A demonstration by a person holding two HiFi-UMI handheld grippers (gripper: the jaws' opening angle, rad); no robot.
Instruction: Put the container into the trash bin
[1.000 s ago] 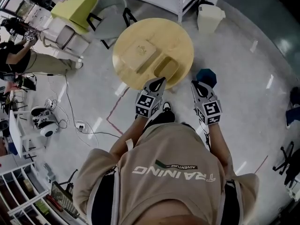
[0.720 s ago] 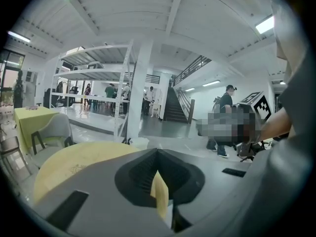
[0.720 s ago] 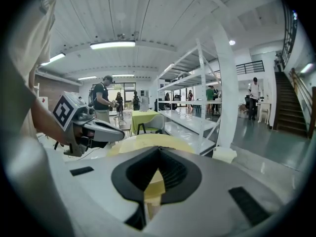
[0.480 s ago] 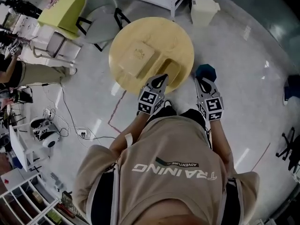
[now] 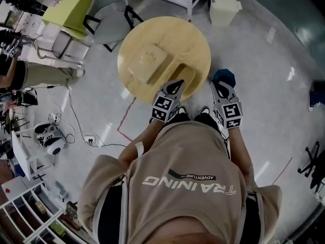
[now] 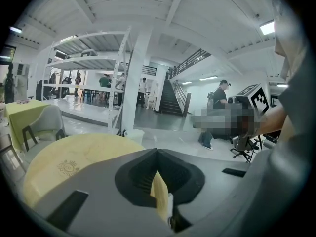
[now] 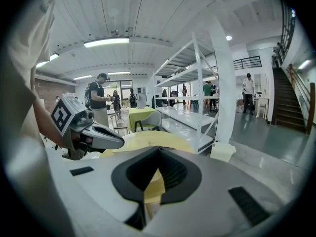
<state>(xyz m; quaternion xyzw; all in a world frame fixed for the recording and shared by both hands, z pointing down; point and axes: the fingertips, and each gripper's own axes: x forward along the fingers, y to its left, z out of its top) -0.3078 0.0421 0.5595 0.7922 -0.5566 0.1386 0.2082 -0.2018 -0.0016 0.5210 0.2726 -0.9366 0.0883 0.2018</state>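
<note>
Two beige lidded containers lie on a round wooden table: a square one with a printed emblem, and a second one near the front edge. My left gripper hovers at that front edge, its tip just short of the nearer container, jaws shut and empty. Off the table's right side, my right gripper is shut and empty above a dark blue bin-like object on the floor. A white lidded bin stands beyond the table. The left gripper view shows the table top and the white bin.
A grey chair and a yellow-green table stand left of the round table. Cables and devices lie on the floor at left, where a person sits. White shelving stands beyond. An office chair base is at far right.
The person has stepped a little closer to the round table. Both grippers stay shut and have edged slightly forward; nothing has been picked up.
</note>
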